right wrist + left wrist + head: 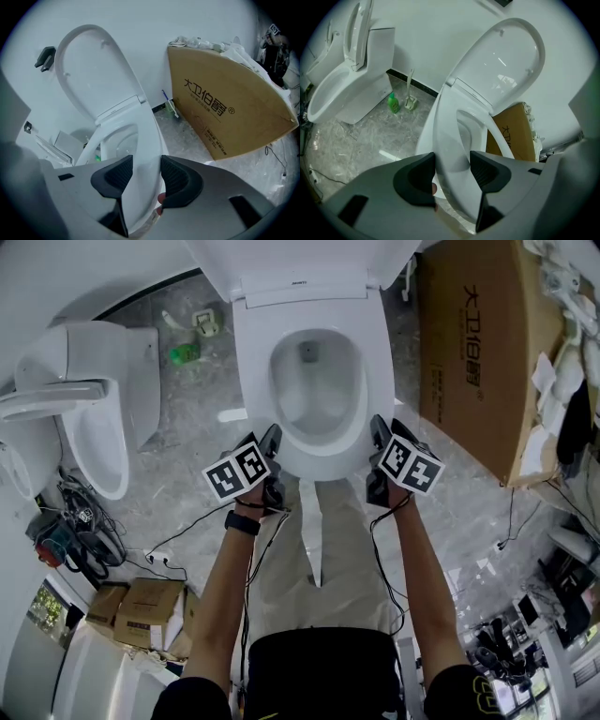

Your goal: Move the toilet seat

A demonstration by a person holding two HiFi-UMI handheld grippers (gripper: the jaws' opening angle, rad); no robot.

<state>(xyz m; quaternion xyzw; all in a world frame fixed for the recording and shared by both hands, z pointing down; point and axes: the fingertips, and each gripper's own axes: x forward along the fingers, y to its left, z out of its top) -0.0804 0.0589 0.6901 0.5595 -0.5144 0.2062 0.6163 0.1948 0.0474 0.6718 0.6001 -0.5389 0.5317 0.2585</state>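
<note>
toilet seat (pixel 317 442) sits at upper centre of the frame, with lid (pixel 309 254) raised behind it. left hand-held gripper (pixel 273 439) and right hand-held gripper (pixel 377 430) flank its front rim. second toilet (pixel 94 418) at upper left; cardboard box (pixel 469 352) at upper right.

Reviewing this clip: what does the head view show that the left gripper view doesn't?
Only the head view: the person's forearms, the left gripper and right gripper together at the seat's front, plus small cardboard boxes and cables on the floor.
Only the left gripper view: its fingers pressed on the rim, and the raised lid face-on.
Both: the toilet seat, second toilet, green bottle and large cardboard box.
</note>
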